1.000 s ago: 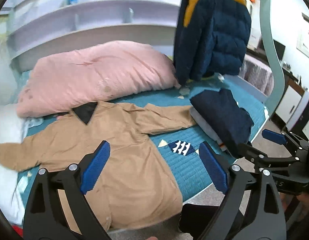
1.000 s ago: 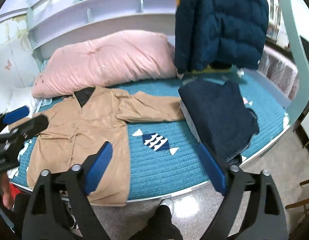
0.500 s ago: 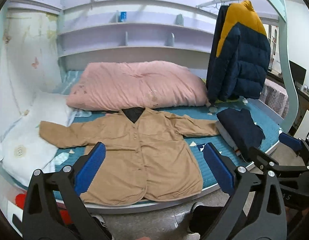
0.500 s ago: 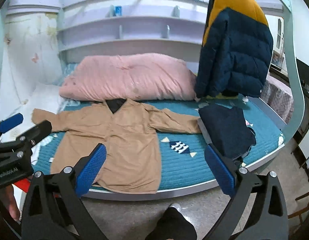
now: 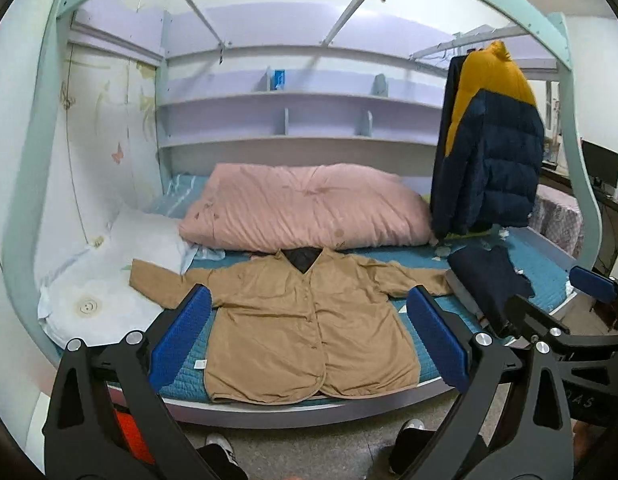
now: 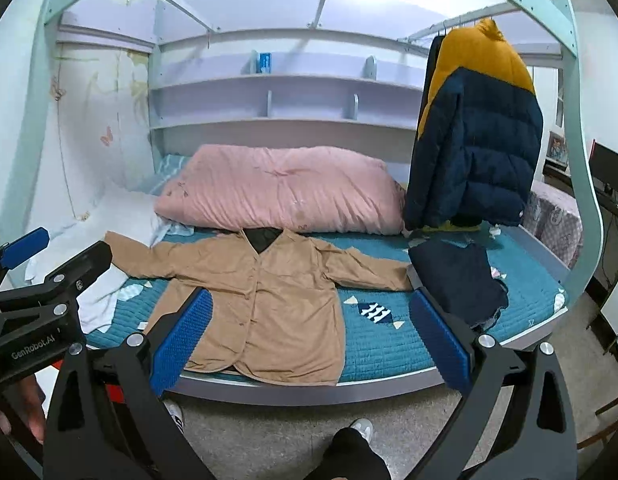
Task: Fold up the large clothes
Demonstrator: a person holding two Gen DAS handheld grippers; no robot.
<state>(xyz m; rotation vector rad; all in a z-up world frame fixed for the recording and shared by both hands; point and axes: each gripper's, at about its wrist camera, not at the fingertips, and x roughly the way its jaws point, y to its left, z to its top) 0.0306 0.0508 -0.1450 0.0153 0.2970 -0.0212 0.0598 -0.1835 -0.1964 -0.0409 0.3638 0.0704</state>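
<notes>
A tan button-front coat [image 5: 305, 320] [image 6: 269, 304] lies flat on the teal bedspread, both sleeves spread out and the hem at the bed's front edge. My left gripper [image 5: 309, 336] is held back from the bed over the floor, open, with nothing between its blue pads. My right gripper [image 6: 309, 332] is likewise back from the bed, open and empty. In the left wrist view the right gripper [image 5: 569, 308] shows at the right edge. The right wrist view catches the left gripper [image 6: 49, 256] at its left edge.
A folded dark navy garment [image 5: 489, 284] [image 6: 457, 280] lies on the bed's right part. A pink duvet [image 5: 309, 208] lies behind the coat, a white pillow [image 5: 109, 280] at left. A navy-and-yellow puffer jacket [image 6: 477, 136] hangs at right. The person's feet [image 6: 357, 432] stand on the floor before the bed frame [image 6: 309, 390].
Both grippers have pulled back and up from the bed, so the whole coat and bed frame now show. The coat has not moved.
</notes>
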